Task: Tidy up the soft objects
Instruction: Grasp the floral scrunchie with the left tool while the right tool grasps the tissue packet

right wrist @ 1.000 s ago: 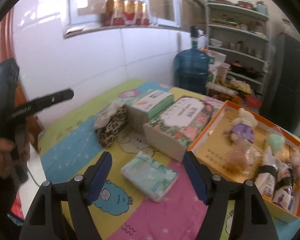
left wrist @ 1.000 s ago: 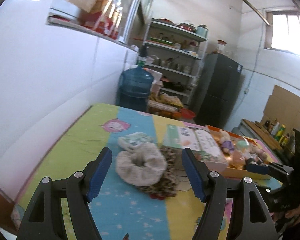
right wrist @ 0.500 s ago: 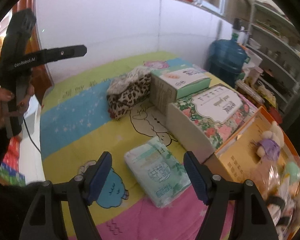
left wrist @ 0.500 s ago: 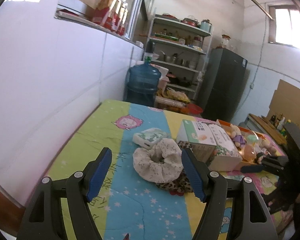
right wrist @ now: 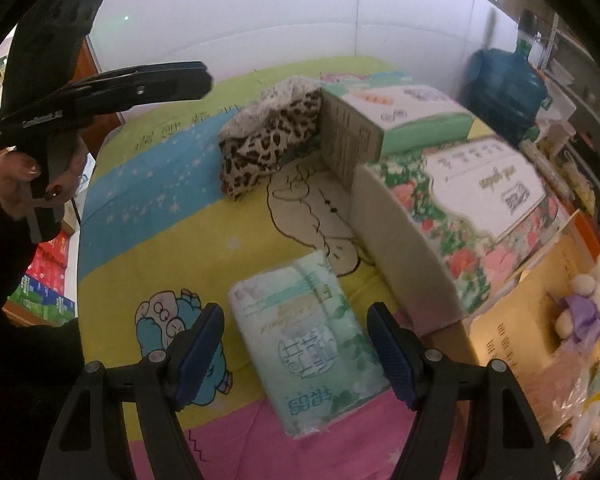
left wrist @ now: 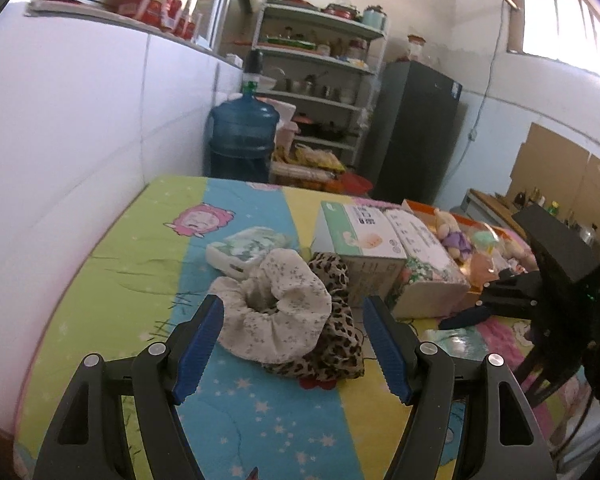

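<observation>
Right wrist view: right gripper [right wrist: 294, 354] had tipped down steeply since a second earlier, jaws spread wide and released, nothing pinched. Soft tissue pack [right wrist: 308, 344] lay flat on the worktop [right wrist: 156, 240] right between the blue pads [right wrist: 388, 354], not touched. Beyond the pack: floral box [right wrist: 452, 208], green box [right wrist: 384, 120] further out, leopard scrunchie [right wrist: 268, 144] against the green box's near side. Orange tray [right wrist: 512, 320] of plush toys sat just right of the pack.

Left wrist view: left gripper [left wrist: 292, 352] had sunk and closed in on the pale scrunchie [left wrist: 276, 308], jaws open, empty. Pale one rested on the leopard scrunchie [left wrist: 332, 344]; second tissue pack [left wrist: 248, 248] just behind it.

Read: both grippers lined up on a soft item, grasp pending on each. Tray is probably the destination.
</observation>
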Demonstrator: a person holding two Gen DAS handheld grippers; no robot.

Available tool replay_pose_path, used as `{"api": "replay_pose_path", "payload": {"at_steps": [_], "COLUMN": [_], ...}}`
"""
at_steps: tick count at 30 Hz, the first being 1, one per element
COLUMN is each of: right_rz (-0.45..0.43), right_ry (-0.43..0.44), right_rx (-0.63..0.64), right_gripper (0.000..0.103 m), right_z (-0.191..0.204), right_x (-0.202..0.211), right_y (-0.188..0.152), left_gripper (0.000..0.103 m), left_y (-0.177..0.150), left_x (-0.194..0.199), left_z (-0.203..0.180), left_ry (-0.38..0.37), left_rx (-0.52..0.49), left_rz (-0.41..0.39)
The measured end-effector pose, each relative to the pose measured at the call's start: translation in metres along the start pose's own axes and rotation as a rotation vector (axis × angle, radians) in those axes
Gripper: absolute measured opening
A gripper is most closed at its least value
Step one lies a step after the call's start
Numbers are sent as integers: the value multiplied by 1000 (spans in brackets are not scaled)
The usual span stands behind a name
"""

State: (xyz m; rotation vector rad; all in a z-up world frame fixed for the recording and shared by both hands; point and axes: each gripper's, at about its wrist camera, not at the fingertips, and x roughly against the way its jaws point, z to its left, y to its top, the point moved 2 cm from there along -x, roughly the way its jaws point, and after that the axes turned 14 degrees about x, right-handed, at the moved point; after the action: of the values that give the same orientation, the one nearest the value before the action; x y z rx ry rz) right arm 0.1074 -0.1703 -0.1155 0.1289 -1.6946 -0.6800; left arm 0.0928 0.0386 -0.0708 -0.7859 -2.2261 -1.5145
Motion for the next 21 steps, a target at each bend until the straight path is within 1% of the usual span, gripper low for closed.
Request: {"api": "replay_pose_path", "payload": {"at_steps": [2,5,8,13,16,18,20,21], "right_rz": [6,-20,-43,-104,-153,-173,-191,-199], "right_ry": [-21,-28,-47,-31,-19,-19,-16,-11], "right_rx": [-18,-79,-122,-157,-192,-222,-253,-270], "right_gripper": [63,60,59,59,59,59,59,59], "right_z": [-1,-2,3,21,28,29,29,29], "right_x": [-2,2,5,9,12,12,13,12], "right_y": [-3,-7,-10,-7,-4,-4,-4,-2], "left_gripper": [74,74,74,73,73,62,43,38], "left_y": [0,1,0,5,10,13,16,17], "left_x": [-9,-22,-31,-35,-40,-47,-53,-55], "left_z": [1,10,17,10,6,8,11,12], "left_ry": [21,55,49,-6,4,18,22,22], "left_rx": [7,36,62,55,51,71,95,103], "left_rz": [6,22,39,35,34,41,51,54]}}
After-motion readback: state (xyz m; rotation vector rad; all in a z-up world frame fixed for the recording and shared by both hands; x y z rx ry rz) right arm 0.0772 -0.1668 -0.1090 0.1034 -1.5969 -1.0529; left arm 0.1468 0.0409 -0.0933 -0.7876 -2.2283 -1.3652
